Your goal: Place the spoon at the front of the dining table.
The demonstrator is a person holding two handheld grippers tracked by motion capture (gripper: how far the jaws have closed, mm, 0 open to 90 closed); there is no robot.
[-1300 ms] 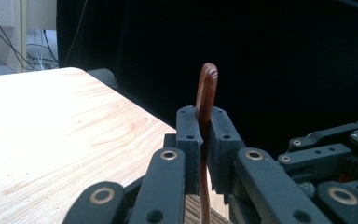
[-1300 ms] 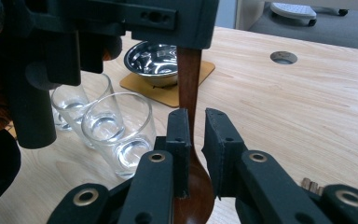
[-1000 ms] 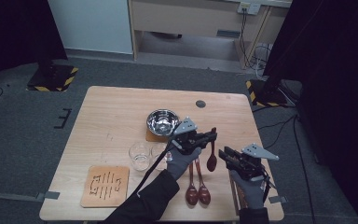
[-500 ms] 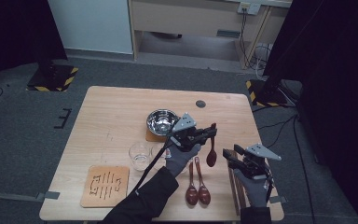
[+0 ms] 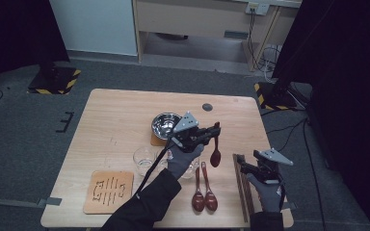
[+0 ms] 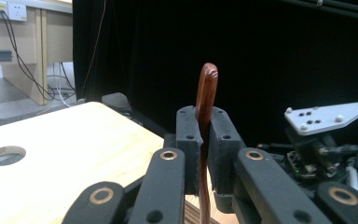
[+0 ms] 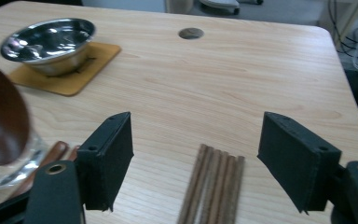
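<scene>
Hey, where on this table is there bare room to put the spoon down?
Free: the far left of the table, between the steel bowl and the left edge, and the far right corner beyond the round hole. Crowded: the near middle, where the glass, two spoons and chopsticks lie. The orange mat takes the near left.

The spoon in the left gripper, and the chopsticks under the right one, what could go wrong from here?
The left gripper pinches the spoon only by its thin handle, bowl hanging down, so it may swing or slip, possibly hitting the glass or the two spoons lying below. The right gripper, jaws just opened with nothing between them, hovers over several chopsticks lying side by side; closing there might catch too many or scatter them.
</scene>
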